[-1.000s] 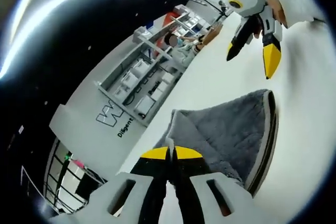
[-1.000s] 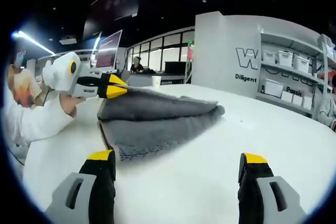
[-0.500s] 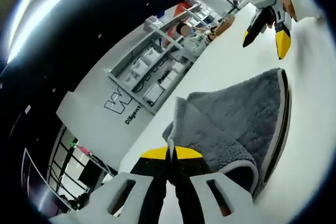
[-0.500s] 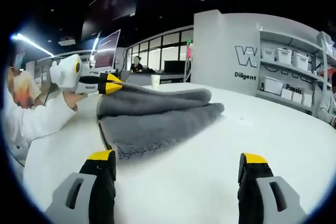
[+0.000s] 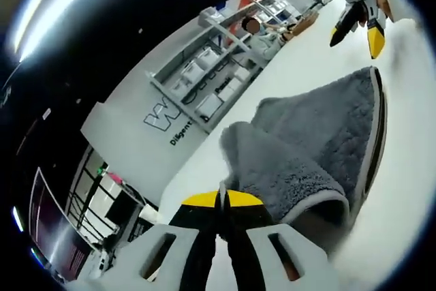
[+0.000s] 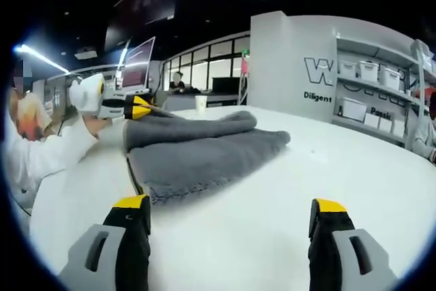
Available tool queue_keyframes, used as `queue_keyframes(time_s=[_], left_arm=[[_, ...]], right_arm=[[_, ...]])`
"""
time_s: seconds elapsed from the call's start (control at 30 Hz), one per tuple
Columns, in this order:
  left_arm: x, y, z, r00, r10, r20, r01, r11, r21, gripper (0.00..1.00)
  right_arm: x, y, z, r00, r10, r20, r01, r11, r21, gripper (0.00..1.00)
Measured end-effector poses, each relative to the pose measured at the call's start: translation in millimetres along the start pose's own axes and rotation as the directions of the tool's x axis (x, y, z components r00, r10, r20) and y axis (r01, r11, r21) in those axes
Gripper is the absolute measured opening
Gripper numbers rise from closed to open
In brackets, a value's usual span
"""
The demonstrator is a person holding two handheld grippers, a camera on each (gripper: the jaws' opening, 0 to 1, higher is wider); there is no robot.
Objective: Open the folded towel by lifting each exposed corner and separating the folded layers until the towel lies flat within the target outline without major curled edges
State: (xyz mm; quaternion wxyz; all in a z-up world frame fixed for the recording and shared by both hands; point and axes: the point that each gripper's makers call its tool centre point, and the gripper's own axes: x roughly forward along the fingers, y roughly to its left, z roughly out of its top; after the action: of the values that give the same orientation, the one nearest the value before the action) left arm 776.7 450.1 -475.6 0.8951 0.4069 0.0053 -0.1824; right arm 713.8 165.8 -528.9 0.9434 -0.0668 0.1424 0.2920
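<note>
Towel's (image 5: 320,148) pinched corner hidden behind left gripper (image 5: 221,199); towel's near edge blurred.

My left gripper view sits very close to the grey towel (image 5: 310,148) and is rolled far over, so the white table (image 5: 409,189) slopes up. It looks across to my right gripper (image 5: 360,24). My right gripper view sits low over the table, level, farther back, looking toward my left gripper (image 6: 139,108). Both views share the towel, the table and the wall shelves (image 6: 371,93).
</note>
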Motion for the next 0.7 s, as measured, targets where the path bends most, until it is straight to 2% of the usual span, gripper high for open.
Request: queue_keyframes(time_s=[0.3, 0.7], left_arm=[[-6.8, 8.7, -26.4, 0.999, 0.000, -0.053, -0.004, 0.997, -0.076, 0.02], [-21.6, 29.9, -56.4, 0.992, 0.051, -0.119, -0.069, 0.986, -0.153, 0.02]], right_arm=[[1.0, -1.4, -2.2, 1.000, -0.001, -0.008, 0.001, 1.000, 0.002, 0.97], [1.5, -0.1, -2.5, 1.000, 0.000, -0.012, 0.000, 1.000, -0.001, 0.97]])
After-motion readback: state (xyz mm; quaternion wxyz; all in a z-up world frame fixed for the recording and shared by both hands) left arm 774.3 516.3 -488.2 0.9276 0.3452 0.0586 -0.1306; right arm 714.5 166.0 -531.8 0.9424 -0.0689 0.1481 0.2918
